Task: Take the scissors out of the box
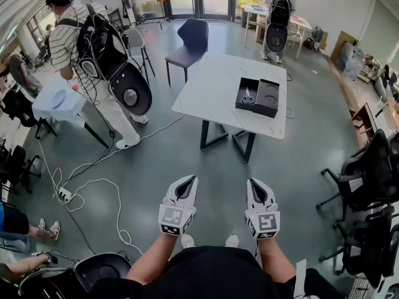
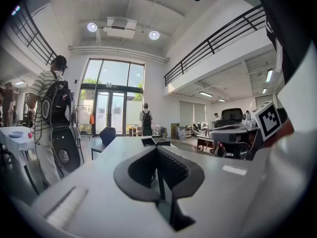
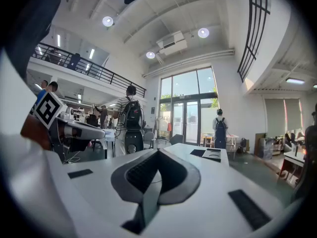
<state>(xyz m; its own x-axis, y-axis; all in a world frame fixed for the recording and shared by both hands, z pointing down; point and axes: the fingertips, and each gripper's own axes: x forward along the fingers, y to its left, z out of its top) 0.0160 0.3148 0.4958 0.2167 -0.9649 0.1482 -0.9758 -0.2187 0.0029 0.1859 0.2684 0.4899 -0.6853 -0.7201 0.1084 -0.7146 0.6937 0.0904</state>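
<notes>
An open black box [image 1: 248, 94] lies on the far right part of a white table [image 1: 212, 89], with its lid [image 1: 270, 97] beside it. Scissors [image 1: 247, 96] with pale handles rest inside the box. My left gripper [image 1: 189, 180] and right gripper [image 1: 252, 183] hang side by side over the floor, well short of the table, both shut and holding nothing. The left gripper view shows shut jaws [image 2: 157, 149] pointing at the distant box [image 2: 155, 141]. The right gripper view shows the same [image 3: 158, 151], with the box [image 3: 213, 153] far ahead.
A person with a black backpack [image 1: 100, 48] stands at the left by a small cloth-covered table [image 1: 59, 101]. A black chair [image 1: 190, 42] stands behind the white table. Cables [image 1: 93, 185] trail over the floor at the left, and office chairs [image 1: 368, 173] crowd the right.
</notes>
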